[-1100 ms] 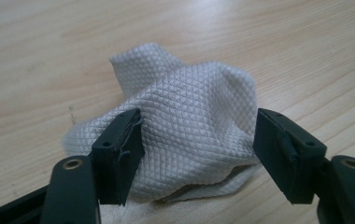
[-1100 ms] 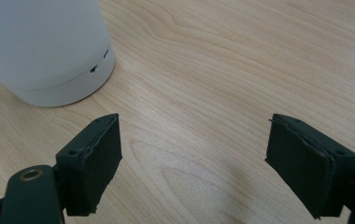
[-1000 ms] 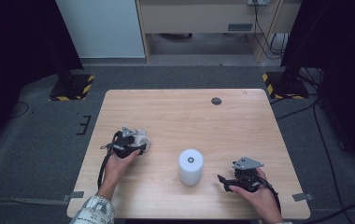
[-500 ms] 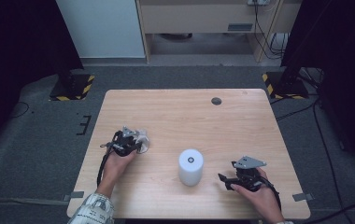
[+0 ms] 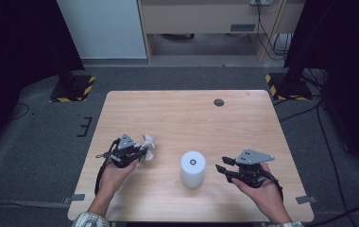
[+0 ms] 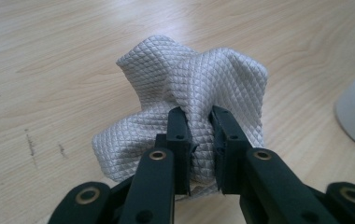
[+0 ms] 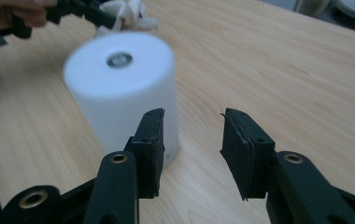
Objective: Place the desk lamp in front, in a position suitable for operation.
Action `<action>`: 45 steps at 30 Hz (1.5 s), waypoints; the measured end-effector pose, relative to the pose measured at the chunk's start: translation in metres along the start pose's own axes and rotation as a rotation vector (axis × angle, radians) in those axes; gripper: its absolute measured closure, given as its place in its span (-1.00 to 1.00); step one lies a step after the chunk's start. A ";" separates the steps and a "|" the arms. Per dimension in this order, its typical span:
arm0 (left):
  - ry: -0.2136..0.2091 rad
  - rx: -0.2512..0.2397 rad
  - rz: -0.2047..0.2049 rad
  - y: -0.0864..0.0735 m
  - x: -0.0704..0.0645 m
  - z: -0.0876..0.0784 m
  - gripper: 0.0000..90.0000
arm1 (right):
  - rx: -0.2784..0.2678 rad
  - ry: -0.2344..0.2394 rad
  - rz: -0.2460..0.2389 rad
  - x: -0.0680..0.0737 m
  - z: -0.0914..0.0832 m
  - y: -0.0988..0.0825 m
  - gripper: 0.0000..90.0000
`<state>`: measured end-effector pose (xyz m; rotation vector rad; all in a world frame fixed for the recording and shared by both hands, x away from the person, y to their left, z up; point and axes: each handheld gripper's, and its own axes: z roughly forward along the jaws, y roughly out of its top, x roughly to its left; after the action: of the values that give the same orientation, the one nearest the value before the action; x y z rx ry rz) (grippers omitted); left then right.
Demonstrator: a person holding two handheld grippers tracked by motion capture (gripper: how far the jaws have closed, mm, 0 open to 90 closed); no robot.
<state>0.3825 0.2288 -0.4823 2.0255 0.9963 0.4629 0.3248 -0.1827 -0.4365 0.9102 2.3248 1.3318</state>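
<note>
Pale wood grain covers the surface (image 5: pixel 177 118), a light rectangular top standing on grey carpet, with a small dark round grommet (image 5: pixel 218 102) set near its far right edge.

At the left of the high view, the left gripper (image 5: pixel 139 152) is held low over the surface in the person's left hand (image 5: pixel 116 172), pointing toward the right. Its 2 black jaws are clamped on a crumpled grey cloth (image 6: pixel 185 88) with a fine quilted diamond pattern. In the left gripper view the jaws pinch a raised fold near the cloth's middle, and the rest of the fabric bunches up and spreads around them, its lower edge resting on the wood.

Just right of the cloth, near the front middle of the surface, stands a white cylinder (image 5: pixel 192 169), upright, with a small dark round spot in the centre of its flat top. It sits apart from the cloth and between the 2 grippers.

On the right, the right gripper (image 5: pixel 224 166) lies in the person's right hand (image 5: pixel 258 189), pointing left toward the cylinder and near it without touching. In the right gripper view its jaws stand apart with bare wood between them, holding nothing; the cylinder (image 7: pixel 124 88) rises beyond the left jaw, and the left gripper with the cloth shows blurred in the far corner.
</note>
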 end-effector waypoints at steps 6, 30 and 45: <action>-0.040 -0.034 0.033 0.000 -0.016 -0.011 0.74 | 0.013 0.046 -0.007 0.008 0.012 0.020 0.18; -0.156 -0.105 0.126 0.027 -0.066 -0.024 0.73 | 0.039 0.101 -0.043 0.027 0.044 0.031 -0.71; -0.237 -0.114 0.235 0.075 -0.104 -0.028 0.73 | 0.054 0.112 -0.078 0.030 0.057 0.020 -0.89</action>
<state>0.3371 0.1349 -0.4030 2.0464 0.5794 0.3819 0.3414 -0.1177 -0.4476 0.7700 2.4645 1.3255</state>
